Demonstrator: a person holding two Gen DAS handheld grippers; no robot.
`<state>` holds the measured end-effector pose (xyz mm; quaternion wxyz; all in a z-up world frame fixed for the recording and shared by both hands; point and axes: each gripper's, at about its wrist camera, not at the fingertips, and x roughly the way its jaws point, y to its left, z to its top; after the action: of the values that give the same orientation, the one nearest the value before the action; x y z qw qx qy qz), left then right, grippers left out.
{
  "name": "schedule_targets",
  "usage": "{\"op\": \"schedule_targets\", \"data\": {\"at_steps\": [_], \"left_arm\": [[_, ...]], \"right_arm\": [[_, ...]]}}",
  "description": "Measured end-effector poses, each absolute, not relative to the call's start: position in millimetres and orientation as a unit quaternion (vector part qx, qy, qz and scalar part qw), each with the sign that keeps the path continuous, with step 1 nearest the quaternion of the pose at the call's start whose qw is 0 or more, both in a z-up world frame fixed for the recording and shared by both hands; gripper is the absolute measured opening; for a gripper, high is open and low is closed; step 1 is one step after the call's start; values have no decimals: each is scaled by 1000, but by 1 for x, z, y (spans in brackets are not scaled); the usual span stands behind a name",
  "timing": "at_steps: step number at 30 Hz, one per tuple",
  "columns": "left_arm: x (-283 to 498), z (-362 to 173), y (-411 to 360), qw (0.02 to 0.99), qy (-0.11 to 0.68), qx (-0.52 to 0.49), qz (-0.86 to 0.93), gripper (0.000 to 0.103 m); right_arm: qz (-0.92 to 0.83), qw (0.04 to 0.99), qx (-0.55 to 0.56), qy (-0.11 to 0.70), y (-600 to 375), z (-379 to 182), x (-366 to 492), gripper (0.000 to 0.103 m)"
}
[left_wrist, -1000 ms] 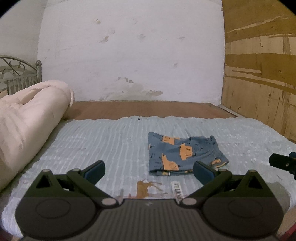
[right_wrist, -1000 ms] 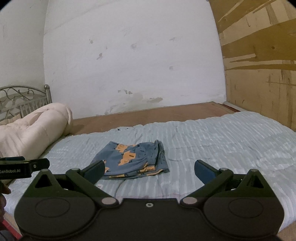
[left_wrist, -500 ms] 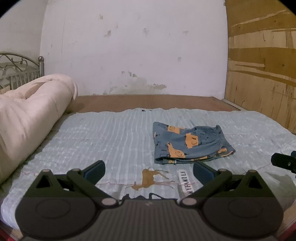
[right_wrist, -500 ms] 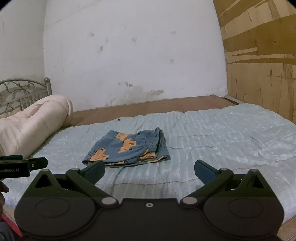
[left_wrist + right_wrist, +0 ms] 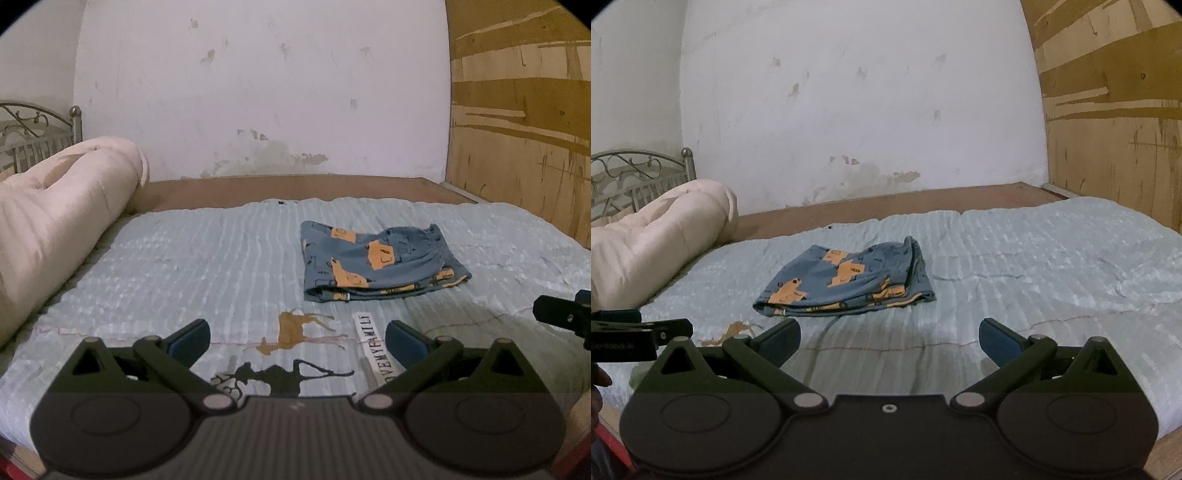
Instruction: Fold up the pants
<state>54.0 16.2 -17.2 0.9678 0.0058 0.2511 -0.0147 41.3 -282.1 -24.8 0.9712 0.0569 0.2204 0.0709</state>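
1. Pale blue quilted bedding (image 5: pixel 207 266) covers a bed that fills the lower half of both views, with a stained white wall (image 5: pixel 258 92) behind and plywood panelling (image 5: pixel 517 129) at the right edge.
2. Folded blue pants (image 5: pixel 376 266) with orange prints lie flat on the bedding, right of centre in the left wrist view and left of centre in the right wrist view (image 5: pixel 849 284).
3. The left gripper (image 5: pixel 297 338) sits at the bottom centre of its frame, jaws spread wide and holding nothing, well short of the pants.
4. The right gripper (image 5: pixel 890 338) is likewise wide apart and empty, near the bed's front edge.
5. A rolled cream duvet (image 5: pixel 55 221) lies along the left side, with a metal bed frame (image 5: pixel 37 129) behind it.
6. Deer prints (image 5: pixel 295 332) and a lettered label (image 5: pixel 373 343) mark the bedding between the left fingers.
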Motion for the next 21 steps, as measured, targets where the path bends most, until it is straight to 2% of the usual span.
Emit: {"op": "schedule_targets", "data": {"at_steps": [21], "left_arm": [[55, -23, 19, 966, 258, 2, -14, 103]], "right_arm": [[73, 969, 57, 230, -282, -33, 45, 102]]}}
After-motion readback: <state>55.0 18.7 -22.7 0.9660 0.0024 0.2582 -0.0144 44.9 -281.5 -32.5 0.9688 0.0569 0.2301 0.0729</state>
